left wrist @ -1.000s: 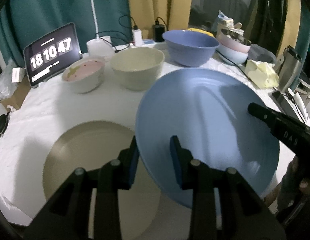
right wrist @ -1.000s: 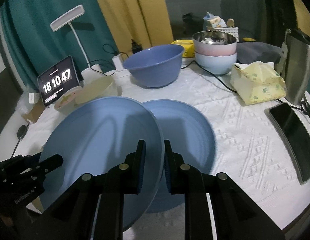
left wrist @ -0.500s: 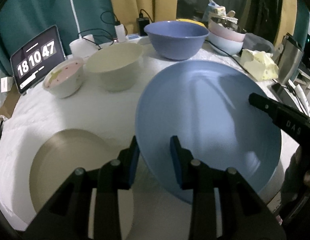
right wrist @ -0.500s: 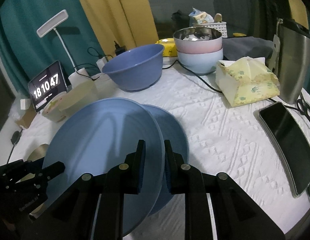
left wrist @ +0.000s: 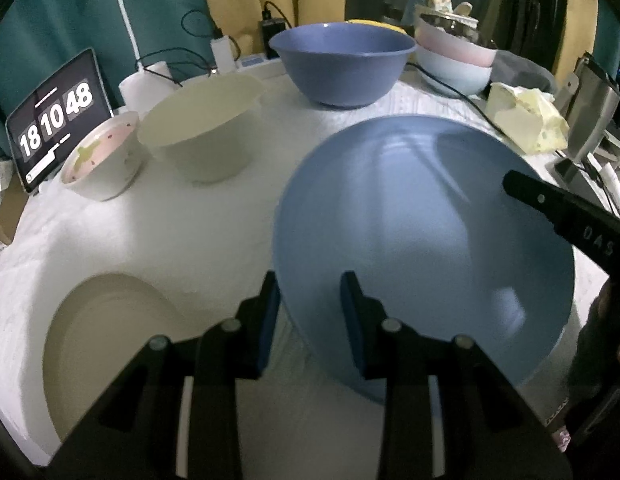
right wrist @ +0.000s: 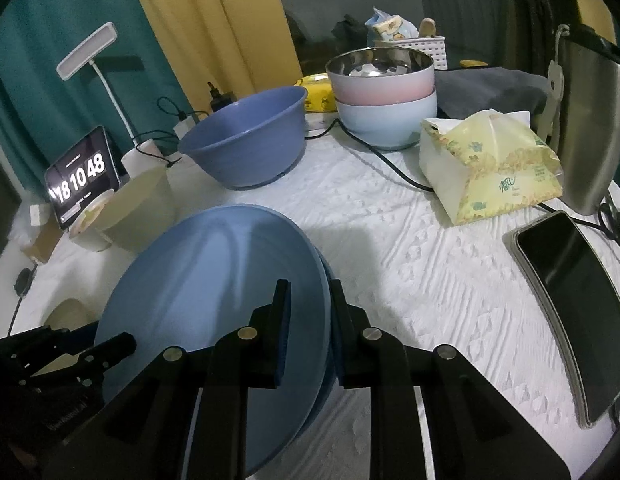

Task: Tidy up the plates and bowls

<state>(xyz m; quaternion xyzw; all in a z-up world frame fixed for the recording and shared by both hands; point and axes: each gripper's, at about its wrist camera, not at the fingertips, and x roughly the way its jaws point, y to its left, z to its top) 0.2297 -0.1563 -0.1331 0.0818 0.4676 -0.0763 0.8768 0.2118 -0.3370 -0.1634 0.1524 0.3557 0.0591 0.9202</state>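
Note:
A large blue plate (left wrist: 421,216) hangs tilted above the white tablecloth, held at two sides. My left gripper (left wrist: 310,304) is shut on its near rim. My right gripper (right wrist: 310,320) is shut on the opposite rim of this blue plate (right wrist: 214,280). Directly below it lies a second blue plate (right wrist: 325,270), with only a sliver of edge showing. A beige plate (left wrist: 110,340) lies flat to the left. Further back stand a cream bowl (left wrist: 206,124), a small pink-lined bowl (left wrist: 100,160), a dark blue bowl (left wrist: 341,64) and stacked pale bowls (right wrist: 385,96).
A clock tablet (left wrist: 56,120) and a lamp (right wrist: 88,52) stand at the back left among cables. On the right are a tissue pack (right wrist: 489,172), a steel kettle (right wrist: 589,128) and a phone (right wrist: 569,288). The table edge (left wrist: 14,408) runs close at the lower left.
Both grippers have carried the blue plate to the right and a little lower, over the second blue plate, which is now almost covered. The beige plate has fallen behind on the left.

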